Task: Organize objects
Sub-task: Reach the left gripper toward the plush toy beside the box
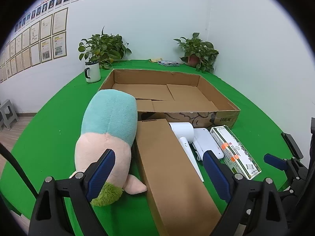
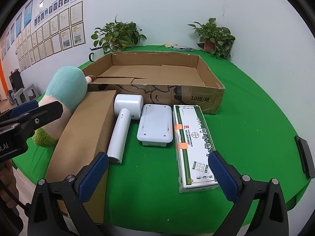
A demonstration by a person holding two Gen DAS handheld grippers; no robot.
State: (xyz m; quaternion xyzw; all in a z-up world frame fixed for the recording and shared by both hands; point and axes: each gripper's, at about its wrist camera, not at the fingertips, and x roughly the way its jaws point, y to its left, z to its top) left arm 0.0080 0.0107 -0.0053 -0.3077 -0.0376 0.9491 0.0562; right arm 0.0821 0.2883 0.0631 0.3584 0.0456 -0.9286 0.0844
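Ahead of both hand-held grippers, the left (image 1: 158, 165) and the right (image 2: 157, 166), whose jaws are spread apart and empty, a long brown cardboard box (image 1: 167, 167) is laid beside a shallow open cardboard tray (image 2: 157, 72). No object is yet gripped; a first pick is judged next, requiring a descent and closure.

"10提/箱" on cardboard tray (image 2: 204, 99)

brown carton (image 2: 82, 137) cut off at the bottom edge, plush toy (image 2: 65, 90) partly hidden behind it, wall papers (image 1: 47, 37) too small to read
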